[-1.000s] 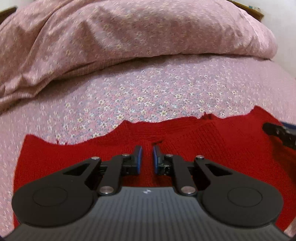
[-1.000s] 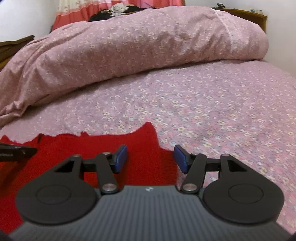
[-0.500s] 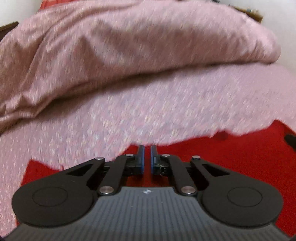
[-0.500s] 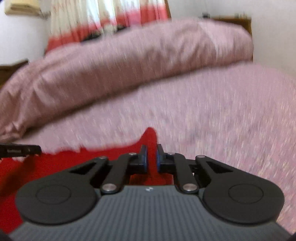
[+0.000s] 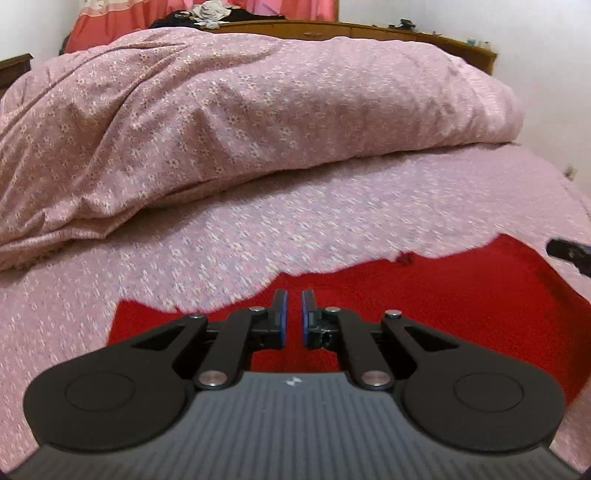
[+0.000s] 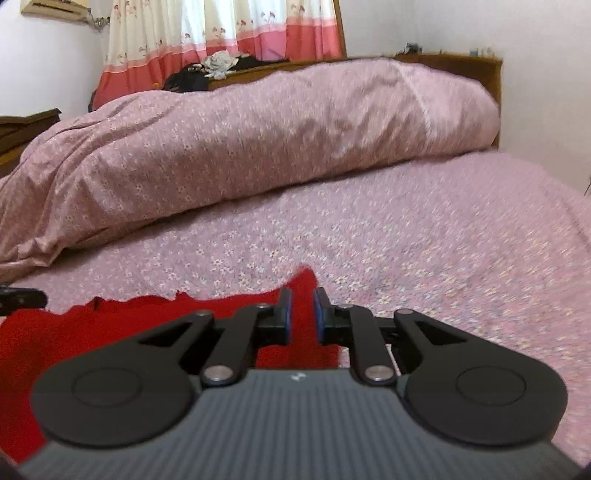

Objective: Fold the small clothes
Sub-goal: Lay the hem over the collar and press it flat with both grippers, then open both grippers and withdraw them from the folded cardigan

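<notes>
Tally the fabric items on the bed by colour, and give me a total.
Red: 1, the red knit garment, its far edge pinched by the left gripper and the right gripper.
Pink floral: 2, the bunched duvet and the bed sheet under it.
Total: 3.

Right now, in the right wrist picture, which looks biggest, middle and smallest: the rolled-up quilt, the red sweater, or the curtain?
1. Quilt, biggest.
2. Red sweater, though the tongs hide part of it.
3. Curtain, smallest, but it hangs far back, so it only looks small.
</notes>
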Demonstrator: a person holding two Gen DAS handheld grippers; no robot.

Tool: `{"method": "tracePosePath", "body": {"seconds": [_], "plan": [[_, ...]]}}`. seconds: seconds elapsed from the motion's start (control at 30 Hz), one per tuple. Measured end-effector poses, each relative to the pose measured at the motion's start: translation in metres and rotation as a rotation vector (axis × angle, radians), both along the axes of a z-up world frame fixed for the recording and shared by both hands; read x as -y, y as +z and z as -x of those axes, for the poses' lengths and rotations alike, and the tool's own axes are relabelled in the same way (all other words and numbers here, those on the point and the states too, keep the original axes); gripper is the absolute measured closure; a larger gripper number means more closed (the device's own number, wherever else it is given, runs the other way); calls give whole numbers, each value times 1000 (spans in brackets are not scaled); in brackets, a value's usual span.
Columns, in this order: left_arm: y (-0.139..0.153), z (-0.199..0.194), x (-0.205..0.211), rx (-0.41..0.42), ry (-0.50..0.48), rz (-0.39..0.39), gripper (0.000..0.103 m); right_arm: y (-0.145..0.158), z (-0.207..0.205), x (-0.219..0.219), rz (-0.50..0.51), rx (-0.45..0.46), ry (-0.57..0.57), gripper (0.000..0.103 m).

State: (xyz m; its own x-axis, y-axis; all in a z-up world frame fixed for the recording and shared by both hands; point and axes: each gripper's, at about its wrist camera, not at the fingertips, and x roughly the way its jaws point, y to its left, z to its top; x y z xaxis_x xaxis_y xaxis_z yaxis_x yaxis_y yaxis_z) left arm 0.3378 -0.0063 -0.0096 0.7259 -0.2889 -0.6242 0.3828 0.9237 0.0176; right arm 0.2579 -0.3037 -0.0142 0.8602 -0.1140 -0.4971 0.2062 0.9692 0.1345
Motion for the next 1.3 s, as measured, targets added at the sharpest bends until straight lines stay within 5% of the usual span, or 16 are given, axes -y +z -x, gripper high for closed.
{"method": "tracePosePath", "body": {"seconds": [0.07, 0.1, 0.17, 0.37, 0.43, 0.7, 0.93, 1.13, 1.3], "plan": [[-5, 7, 2, -15, -14, 0, 94, 5, 8, -5, 29, 17, -15, 80], [-9, 8, 4, -21, -33, -2, 94, 7, 10, -7, 31, 26, -22, 63], [-19, 8, 11, -35, -67, -12, 94, 10, 15, -9, 5, 36, 4, 49], [-54, -14, 32, -27, -2, -115, 94, -10, 2, -24, -53, -65, 250, 51], [-58, -23, 38, -18, 18, -144, 94, -27, -7, -27, -29, -129, 264, 52], [-68, -45, 49, -18, 47, -183, 94, -45, -24, -38, 25, -81, 222, 52], [-33, -24, 5, -62, 63, -74, 93, -29, -15, -35, -58, -94, 194, 52], [-5, 28, -42, -18, 75, -88, 93, -4, 24, -36, -71, -50, 184, 51], [3, 73, -77, -35, 101, 4, 93, 12, 63, -34, -146, -32, 186, 51]]}}
